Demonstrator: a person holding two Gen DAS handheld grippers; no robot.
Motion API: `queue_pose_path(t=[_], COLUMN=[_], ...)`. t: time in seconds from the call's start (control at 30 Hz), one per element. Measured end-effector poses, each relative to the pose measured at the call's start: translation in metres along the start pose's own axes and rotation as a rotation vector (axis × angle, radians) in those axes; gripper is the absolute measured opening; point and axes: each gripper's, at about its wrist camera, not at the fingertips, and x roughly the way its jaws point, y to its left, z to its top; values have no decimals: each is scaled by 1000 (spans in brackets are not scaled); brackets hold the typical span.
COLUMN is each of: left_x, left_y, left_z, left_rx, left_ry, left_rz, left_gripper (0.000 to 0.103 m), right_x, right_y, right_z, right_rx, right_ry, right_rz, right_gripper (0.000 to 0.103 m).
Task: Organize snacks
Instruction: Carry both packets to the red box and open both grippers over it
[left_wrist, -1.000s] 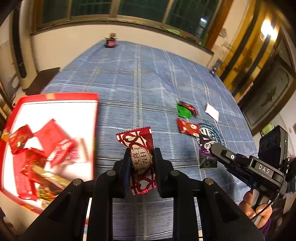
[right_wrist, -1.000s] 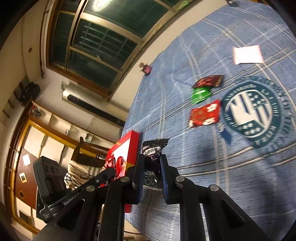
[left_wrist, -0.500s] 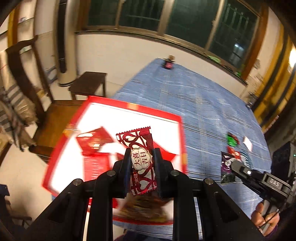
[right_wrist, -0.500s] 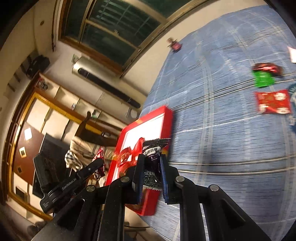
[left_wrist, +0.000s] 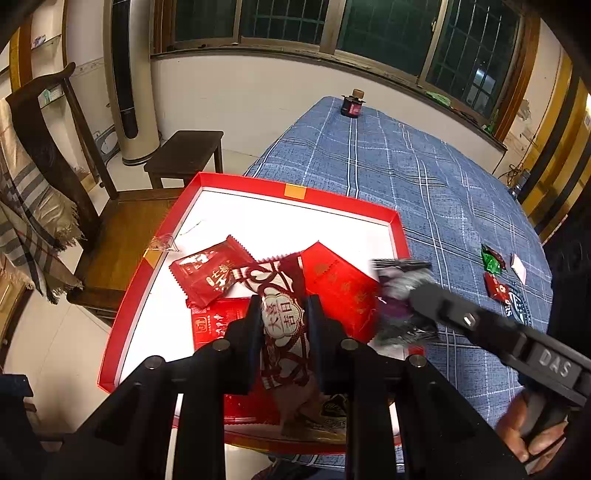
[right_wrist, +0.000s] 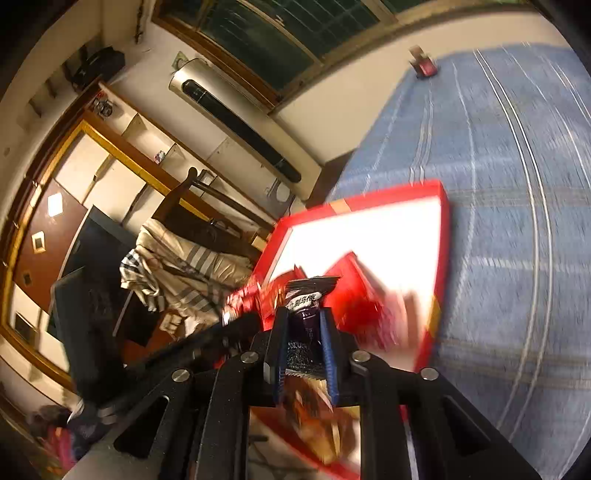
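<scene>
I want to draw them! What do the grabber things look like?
Both grippers, left and right, are matte black, with two flat jaws on angular arms dotted with round silver screws. The right one has white "DAS" lettering on its side and blue-edged jaws.

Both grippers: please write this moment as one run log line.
left gripper: shut on red snack over tray | right gripper: jaws opening, purple snack between them, over tray | loose snacks on cloth

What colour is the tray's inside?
White inside, with red walls; the tray shows best in the left wrist view.
</scene>
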Motion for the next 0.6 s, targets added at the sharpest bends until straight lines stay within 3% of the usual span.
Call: queue_pose_path(t=[0.13, 0.33, 0.6], left_x=[-8, -10, -14], left_y=[-3, -17, -85], left_z=[1, -1, -14], left_rx=[19, 38, 177], left_ry=[-29, -32, -12], left_rz=[10, -3, -76], left_gripper=[26, 29, 29], right_x=[0, -24, -73], right_y=[-1, -34, -104], right_z=[8, 1, -13], right_rx=[37, 91, 210], right_ry=[-19, -72, -128], right_rz=[37, 12, -68], right_gripper=[33, 33, 33])
